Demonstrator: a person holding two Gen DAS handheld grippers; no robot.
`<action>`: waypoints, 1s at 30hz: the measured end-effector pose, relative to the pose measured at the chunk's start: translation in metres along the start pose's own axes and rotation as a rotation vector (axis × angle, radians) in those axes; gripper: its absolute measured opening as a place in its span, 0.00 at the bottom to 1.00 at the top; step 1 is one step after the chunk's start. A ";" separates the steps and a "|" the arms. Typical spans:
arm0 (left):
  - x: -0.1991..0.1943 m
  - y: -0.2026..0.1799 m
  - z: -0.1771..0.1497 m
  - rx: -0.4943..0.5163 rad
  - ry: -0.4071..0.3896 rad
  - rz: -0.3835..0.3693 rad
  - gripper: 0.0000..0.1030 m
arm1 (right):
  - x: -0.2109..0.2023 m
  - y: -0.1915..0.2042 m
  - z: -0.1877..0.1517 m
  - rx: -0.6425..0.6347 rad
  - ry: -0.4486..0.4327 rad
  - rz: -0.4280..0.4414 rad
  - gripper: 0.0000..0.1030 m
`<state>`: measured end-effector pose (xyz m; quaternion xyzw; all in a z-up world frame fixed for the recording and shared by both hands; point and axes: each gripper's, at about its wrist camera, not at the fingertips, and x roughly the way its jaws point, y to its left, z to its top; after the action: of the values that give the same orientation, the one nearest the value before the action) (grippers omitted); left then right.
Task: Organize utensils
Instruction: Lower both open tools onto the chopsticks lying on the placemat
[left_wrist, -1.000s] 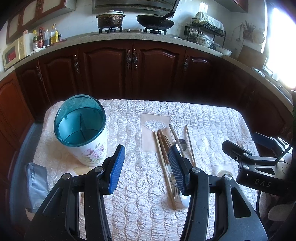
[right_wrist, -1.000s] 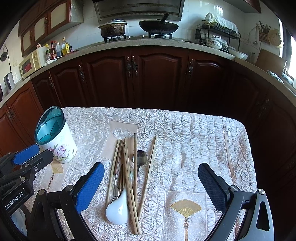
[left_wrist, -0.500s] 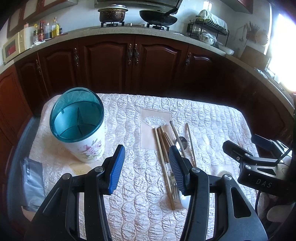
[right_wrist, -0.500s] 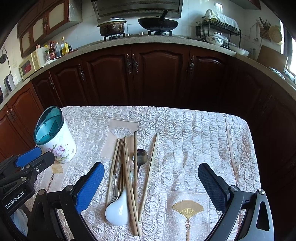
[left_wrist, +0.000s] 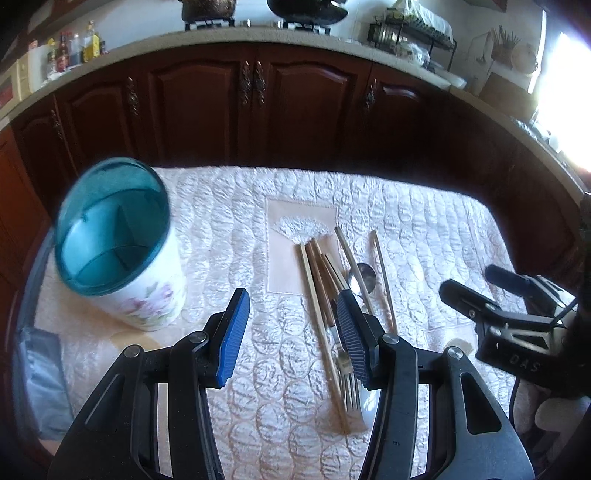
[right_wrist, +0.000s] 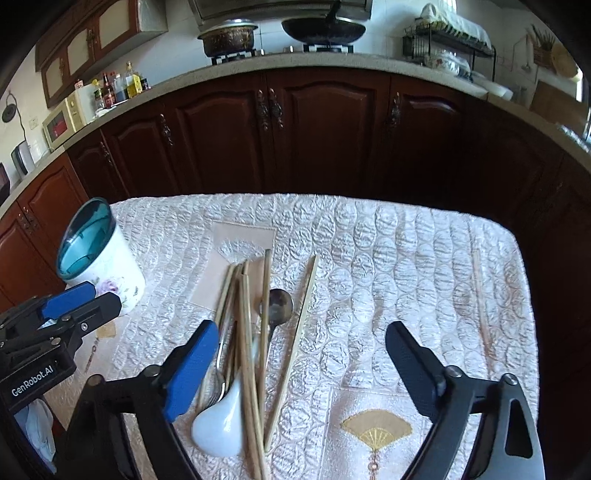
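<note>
A white floral utensil holder (left_wrist: 118, 251) with a teal divided rim stands upright at the table's left, also in the right wrist view (right_wrist: 99, 258). Several wooden chopsticks (right_wrist: 247, 332), a metal spoon (right_wrist: 279, 306), a fork (left_wrist: 347, 380) and a white ceramic spoon (right_wrist: 218, 421) lie in a pile mid-table. My right gripper (right_wrist: 300, 326) hovers over this pile with its jaws closing. The pile lies below the gap and the pads touch none of it. My left gripper (left_wrist: 291, 293) is open and holds nothing, between the holder and the pile.
A quilted white cloth (right_wrist: 406, 258) covers the table, with a gold fan patch (right_wrist: 375, 428) near the front. Dark wooden cabinets (right_wrist: 295, 129) stand beyond the far edge. A grey bag (left_wrist: 40, 376) lies at the table's left edge.
Both grippers have sunk toward the table, so the holder and the pile look larger. The right gripper's fingers have drawn a little closer together. The utensils have not moved.
</note>
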<state>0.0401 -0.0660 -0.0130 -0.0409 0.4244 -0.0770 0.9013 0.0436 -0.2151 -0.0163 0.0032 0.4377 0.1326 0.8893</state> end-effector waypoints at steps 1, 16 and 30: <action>0.007 -0.001 0.001 0.002 0.014 -0.002 0.47 | 0.008 -0.005 0.001 0.012 0.015 0.020 0.77; 0.127 -0.009 0.023 0.011 0.243 -0.029 0.21 | 0.102 -0.033 0.025 0.068 0.152 0.116 0.52; 0.156 0.006 0.032 -0.008 0.269 -0.014 0.19 | 0.133 -0.038 0.033 0.053 0.184 0.124 0.52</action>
<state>0.1629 -0.0872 -0.1117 -0.0366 0.5416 -0.0865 0.8354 0.1557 -0.2162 -0.1043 0.0414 0.5200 0.1755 0.8349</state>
